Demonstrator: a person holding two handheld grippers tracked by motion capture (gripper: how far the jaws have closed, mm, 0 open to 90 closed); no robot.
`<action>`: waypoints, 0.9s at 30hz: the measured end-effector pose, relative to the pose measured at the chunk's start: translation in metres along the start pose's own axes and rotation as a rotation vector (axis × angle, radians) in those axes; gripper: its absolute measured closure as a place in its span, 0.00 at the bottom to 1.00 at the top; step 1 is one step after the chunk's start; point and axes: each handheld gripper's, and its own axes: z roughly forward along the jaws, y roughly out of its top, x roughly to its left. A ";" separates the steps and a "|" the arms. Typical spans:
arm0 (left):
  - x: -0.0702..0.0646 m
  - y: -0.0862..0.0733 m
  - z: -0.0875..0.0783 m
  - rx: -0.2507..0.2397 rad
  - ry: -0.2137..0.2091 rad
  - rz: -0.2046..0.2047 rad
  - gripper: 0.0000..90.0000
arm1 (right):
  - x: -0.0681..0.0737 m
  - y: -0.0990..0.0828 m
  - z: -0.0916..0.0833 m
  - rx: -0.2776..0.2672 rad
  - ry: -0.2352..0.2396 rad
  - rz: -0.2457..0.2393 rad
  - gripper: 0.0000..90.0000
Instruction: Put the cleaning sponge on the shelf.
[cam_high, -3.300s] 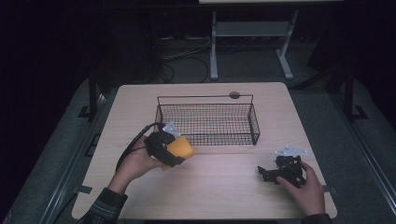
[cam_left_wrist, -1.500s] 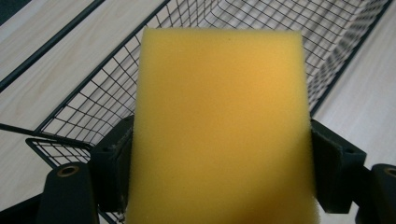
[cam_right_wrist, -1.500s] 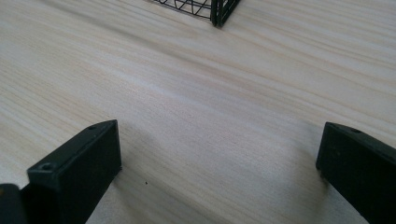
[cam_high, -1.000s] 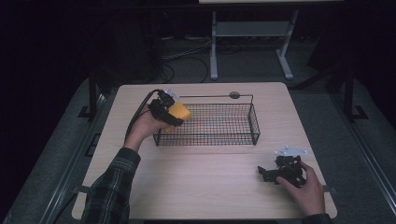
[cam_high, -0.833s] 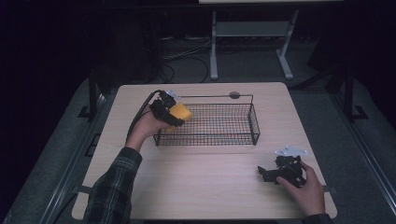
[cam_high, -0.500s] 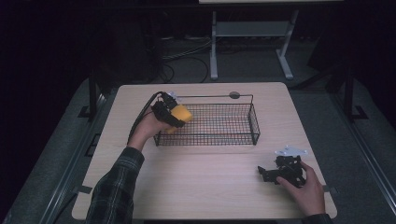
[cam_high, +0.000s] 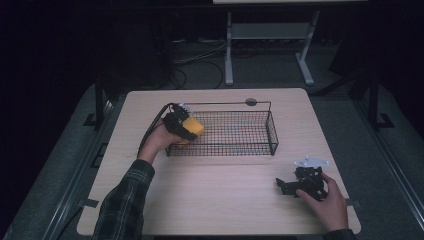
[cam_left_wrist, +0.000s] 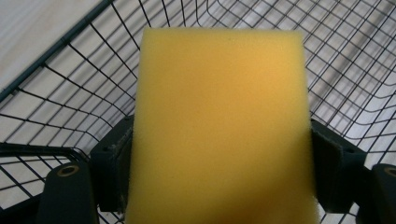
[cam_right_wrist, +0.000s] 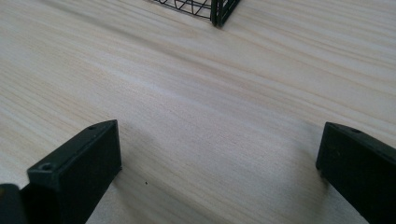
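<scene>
The left gripper (cam_high: 186, 125) is clamping a yellow sponge (cam_high: 192, 128) between its two black jaws; in the left gripper view the sponge (cam_left_wrist: 219, 126) is standing broad and upright between them, pressed on both sides, with the black wire basket (cam_left_wrist: 355, 60) spreading out behind and beneath it (its mesh floor is showing the pale wood through the gaps). From the high view the left hand (cam_high: 159, 142) is reaching in over the left end of the wire basket (cam_high: 272, 132), and the sponge is sitting just inside that end, near the corner closest to the person; whether it is touching the mesh floor I cannot tell. The plaid sleeve (cam_high: 122, 202) is stretching up from the bottom edge of the view.

The right gripper (cam_high: 295, 184) is lying low on the tabletop (cam_high: 220, 200) near its right front corner, well apart from the basket, with the right hand (cam_high: 327, 202) wrapped around it; its jaws are standing wide apart with nothing between them, and bare wood grain is running between them in the right gripper view, where one corner of the basket (cam_right_wrist: 219, 9) is poking in at the top.
</scene>
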 end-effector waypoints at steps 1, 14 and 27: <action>-0.001 0.000 0.000 0.002 0.001 0.003 0.25 | 0.000 0.000 0.000 0.000 0.000 0.000 0.00; -0.006 0.001 0.005 0.042 0.008 0.029 0.24 | 0.000 0.000 0.000 0.000 0.000 0.000 0.00; -0.004 0.001 0.004 0.021 0.010 0.022 0.21 | 0.000 0.000 0.000 0.000 0.000 0.000 0.00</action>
